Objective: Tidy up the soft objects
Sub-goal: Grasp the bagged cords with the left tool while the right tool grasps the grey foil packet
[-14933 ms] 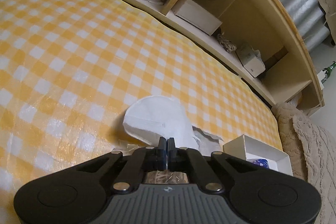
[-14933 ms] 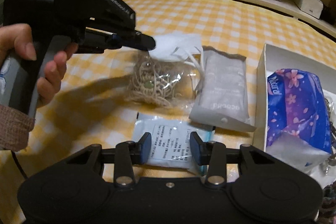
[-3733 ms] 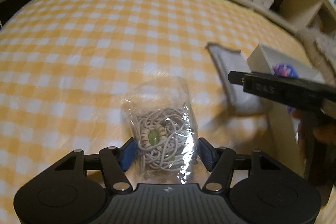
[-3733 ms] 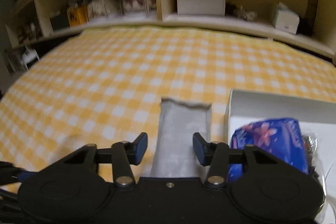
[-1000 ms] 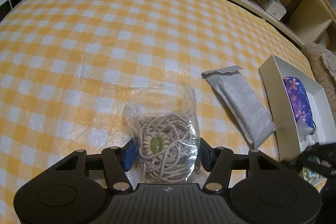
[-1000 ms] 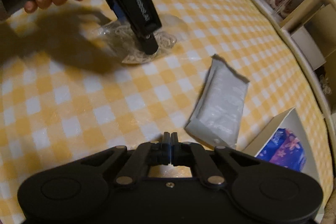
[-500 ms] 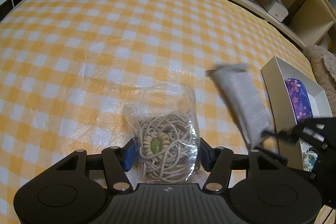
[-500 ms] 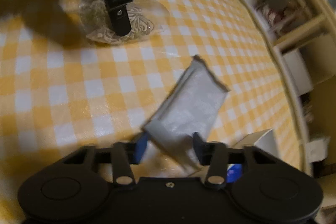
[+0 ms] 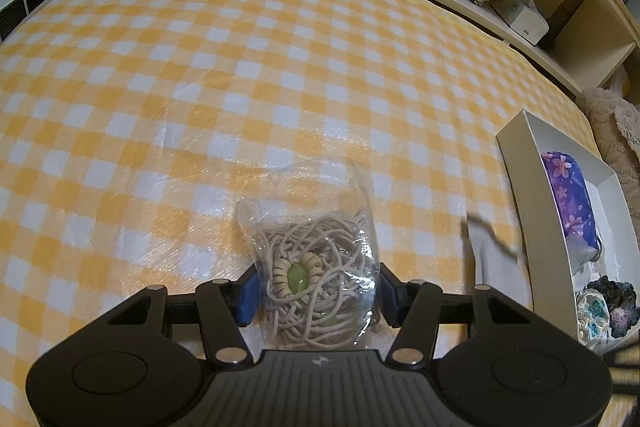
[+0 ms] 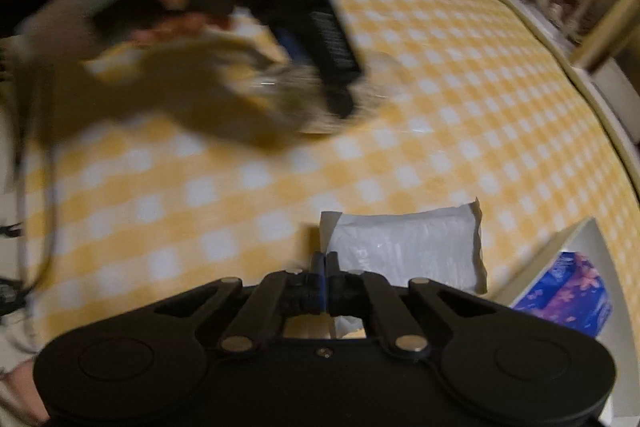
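Left gripper spread wide, straddling one clear bag of cord lying on the checked desk, fingers either side (contact unclear). Right gripper pressed together, pinching the near edge of one grey pouch. One white box at right holds a purple floral pack.

Cord bag left of pouch, box rightmost.
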Motion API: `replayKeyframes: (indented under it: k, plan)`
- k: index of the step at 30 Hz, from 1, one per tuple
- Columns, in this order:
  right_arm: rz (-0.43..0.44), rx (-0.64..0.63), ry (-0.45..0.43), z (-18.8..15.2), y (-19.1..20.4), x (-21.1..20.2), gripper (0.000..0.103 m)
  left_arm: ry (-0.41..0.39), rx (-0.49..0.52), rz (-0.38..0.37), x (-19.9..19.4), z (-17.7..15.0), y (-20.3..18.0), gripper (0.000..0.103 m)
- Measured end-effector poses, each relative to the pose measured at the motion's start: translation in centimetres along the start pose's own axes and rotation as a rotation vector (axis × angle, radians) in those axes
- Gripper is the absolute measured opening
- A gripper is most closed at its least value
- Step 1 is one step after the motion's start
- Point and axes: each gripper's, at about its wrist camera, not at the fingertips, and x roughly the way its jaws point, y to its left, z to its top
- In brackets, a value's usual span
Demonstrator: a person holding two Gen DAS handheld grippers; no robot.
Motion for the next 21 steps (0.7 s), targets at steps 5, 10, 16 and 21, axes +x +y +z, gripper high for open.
replayKeyframes:
  k: [5,10,16,21]
  plan:
    - [0.085,0.018,-0.006,-1.0,2.1,-2.0,0.001,0.000,-0.008,0.003,-0.2,-0.1,0.1,0.057]
    - [0.034,0.224,-0.107,-2.0,1.0,-4.4,0.055,0.003,-0.013,0.006,-0.2,0.1,0.0,0.057]
    - [0.009,0.878,-0.034,-3.1,-4.5,-2.0,0.063,0.005,-0.013,0.008,-0.2,0.1,0.1,0.057]
    - [-0.029,1.099,0.068,-3.9,-4.2,0.6,0.076,0.005,0.002,0.012,-0.1,0.0,0.1,0.057]
